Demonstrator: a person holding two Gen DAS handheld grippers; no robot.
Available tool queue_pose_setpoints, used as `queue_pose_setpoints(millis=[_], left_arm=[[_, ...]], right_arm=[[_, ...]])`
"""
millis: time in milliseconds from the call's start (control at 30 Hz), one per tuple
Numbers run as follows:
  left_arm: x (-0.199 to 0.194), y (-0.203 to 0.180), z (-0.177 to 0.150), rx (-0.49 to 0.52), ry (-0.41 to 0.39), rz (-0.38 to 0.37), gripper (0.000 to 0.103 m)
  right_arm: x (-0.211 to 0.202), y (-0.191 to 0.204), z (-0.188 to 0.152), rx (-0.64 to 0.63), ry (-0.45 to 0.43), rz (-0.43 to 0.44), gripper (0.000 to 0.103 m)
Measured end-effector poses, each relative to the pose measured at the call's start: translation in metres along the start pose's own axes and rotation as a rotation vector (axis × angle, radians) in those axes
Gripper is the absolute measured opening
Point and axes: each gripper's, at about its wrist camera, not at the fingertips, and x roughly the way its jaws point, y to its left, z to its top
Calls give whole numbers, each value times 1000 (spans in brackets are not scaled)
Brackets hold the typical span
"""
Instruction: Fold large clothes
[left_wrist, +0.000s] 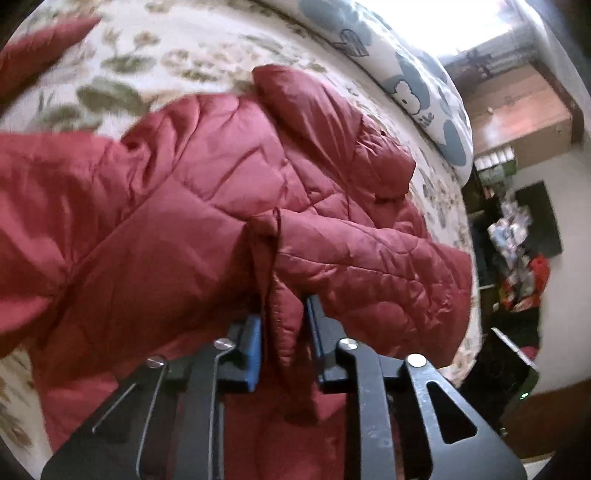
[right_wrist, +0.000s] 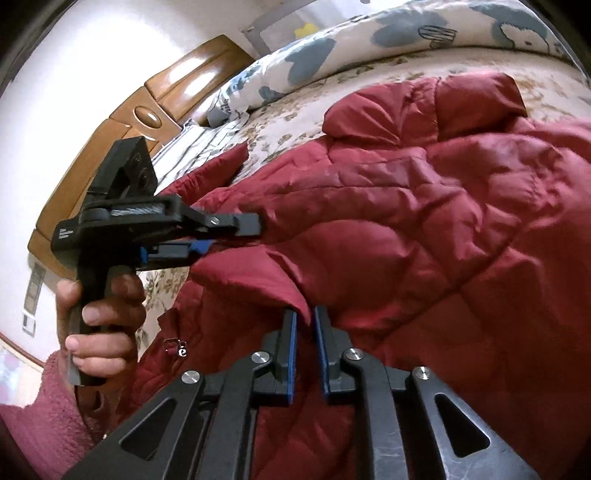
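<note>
A red quilted puffer jacket (left_wrist: 229, 192) lies spread on the floral bedsheet (left_wrist: 177, 55), its hood toward the pillows. My left gripper (left_wrist: 283, 317) is shut on a fold of the jacket's hem, the fabric bunched between its blue pads. In the right wrist view the jacket (right_wrist: 406, 229) fills the middle. My right gripper (right_wrist: 305, 325) is shut on a pinch of the jacket's edge. The left gripper (right_wrist: 221, 232) shows there too, held in a hand at the left, clamped on the jacket's edge.
A white pillow with blue shapes (left_wrist: 417, 77) lies along the far side of the bed. A wooden headboard (right_wrist: 155, 110) stands behind it. Past the bed's right edge are a wooden cabinet (left_wrist: 517, 114) and clutter on the floor (left_wrist: 517, 258).
</note>
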Motion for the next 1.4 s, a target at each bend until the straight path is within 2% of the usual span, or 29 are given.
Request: queue_pose_setpoints(millis=[67, 167, 333, 400, 467, 567, 667, 767, 833, 900, 1000, 1133, 1233, 1400], left_arm=[[-8, -4, -2, 53, -38, 56, 12], [-20, -2, -1, 109, -106, 175, 11], [-34, 5, 0, 172, -172, 304, 11], [-31, 5, -2, 198, -168, 340, 11], [-25, 2, -6, 228, -165, 390, 12], [-25, -3, -12, 243, -171, 428, 18], [-46, -7, -21, 212, -223, 424, 19], [-71, -15, -28, 200, -299, 374, 19], [-74, -26, -31, 220, -306, 309, 19], [-62, -38, -31, 245, -278, 262, 19], [-24, -47, -31, 277, -232, 309, 19], [27, -26, -34, 253, -134, 401, 19], [36, -17, -41, 250, -122, 407, 19], [37, -15, -45, 272, -129, 417, 19]], right_arm=[[-9, -4, -4, 30, -4, 6, 30], [-34, -10, -11, 55, -53, -14, 31], [-92, -40, -9, 106, -212, -144, 31], [-104, -52, -4, 126, -249, -204, 37], [-108, -67, 4, 137, -261, -277, 43], [-96, -86, 12, 152, -214, -344, 43], [-73, -96, 11, 152, -138, -395, 42], [-62, -96, 5, 132, -124, -438, 42], [-61, -97, 3, 127, -128, -452, 42], [-58, -97, 4, 119, -125, -468, 42], [-55, -96, 1, 107, -123, -482, 42], [-58, -93, 1, 119, -121, -472, 42], [-67, -82, 3, 114, -123, -473, 42], [-75, -53, 6, 36, -168, -471, 44]])
